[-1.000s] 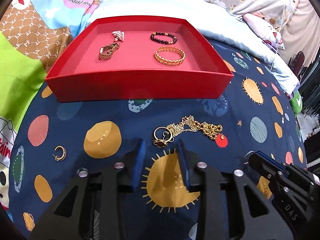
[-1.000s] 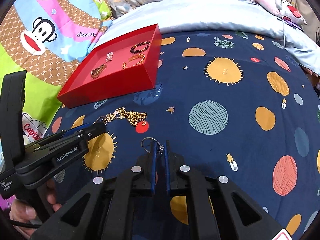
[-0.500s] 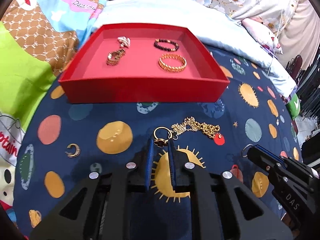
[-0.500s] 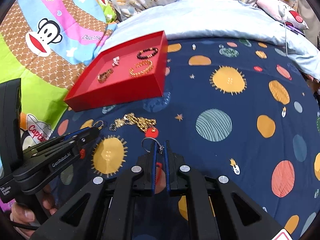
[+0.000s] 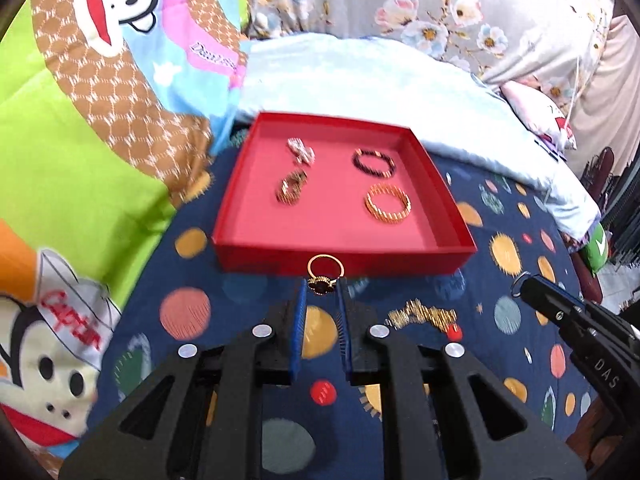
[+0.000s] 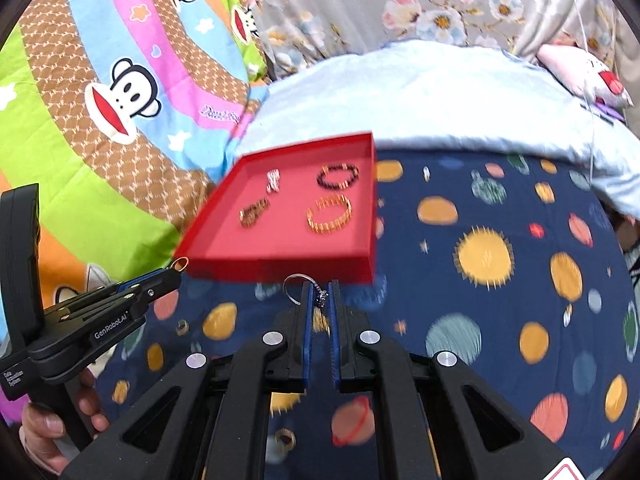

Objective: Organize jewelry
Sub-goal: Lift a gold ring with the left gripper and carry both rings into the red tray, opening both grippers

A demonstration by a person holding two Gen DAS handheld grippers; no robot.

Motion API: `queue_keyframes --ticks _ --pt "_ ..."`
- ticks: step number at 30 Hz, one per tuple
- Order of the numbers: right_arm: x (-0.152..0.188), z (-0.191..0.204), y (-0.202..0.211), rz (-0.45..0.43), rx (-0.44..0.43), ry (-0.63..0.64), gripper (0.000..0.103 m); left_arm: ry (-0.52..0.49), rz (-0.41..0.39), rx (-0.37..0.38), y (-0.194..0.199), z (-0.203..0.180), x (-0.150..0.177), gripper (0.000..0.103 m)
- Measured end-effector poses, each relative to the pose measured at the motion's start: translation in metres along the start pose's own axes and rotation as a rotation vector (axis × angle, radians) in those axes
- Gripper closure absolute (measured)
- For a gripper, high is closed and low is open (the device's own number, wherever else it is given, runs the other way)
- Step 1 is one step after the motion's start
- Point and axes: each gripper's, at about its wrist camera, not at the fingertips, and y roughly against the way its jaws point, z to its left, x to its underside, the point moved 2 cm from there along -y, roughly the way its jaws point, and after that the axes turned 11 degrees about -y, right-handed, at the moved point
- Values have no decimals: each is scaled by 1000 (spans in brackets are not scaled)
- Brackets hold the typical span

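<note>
Red tray (image 5: pixel 344 266) in the middle of the frame, bracelets inside. Below it, left gripper (image 5: pixel 322 292) pinched shut on a gold ring (image 5: pixel 325 274), held by its dark stone. Right gripper (image 6: pixel 319 294) bottom middle, clamped on a silver hoop earring (image 6: pixel 294 289) by its dangly bit. Both tiny, light, hard, slippery. Best gripped at the chunky part, gently. Gold chain (image 5: pixel 424 314) lower right on the blanket (image 5: pixel 240 296).

We list: red tray (image 5: pixel 280 258), matt card; gold ring (image 5: pixel 325 270), polished metal with dark stone; bracelet (image 5: pixel 387 204), shiny gold links; bedsheet (image 5: pixel 248 304), printed cloth; tongs (image 5: pixel 322 294), matt black plastic.
</note>
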Motion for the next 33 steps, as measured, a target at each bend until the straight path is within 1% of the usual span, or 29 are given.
queue_keyframes --ticks 2,6,11,13,16,21,32,33 --pt "-11 5 -6 -13 -2 9 97 1 -17 -12 -2 5 -11 89" --pt "-31 10 -27 -9 -18 -1 97 -5 -35 -38 -13 12 -30 89" --pt "-47 16 -57 9 -12 -2 97 0 -28 -51 -38 18 -48 89" --pt "-50 17 -73 30 -6 -3 97 3 -16 -58 -50 20 -53 89" --pt "-50 17 -91 56 5 0 97 3 2 -64 -64 22 -56 89" --pt "-45 14 -109 88 11 -3 97 14 27 -75 -80 26 -57 89" --pt "-43 17 -127 107 22 10 96 27 58 -89 -98 33 -54 89" --pt "-43 17 -126 102 22 9 93 29 61 -89 -100 34 -54 89"
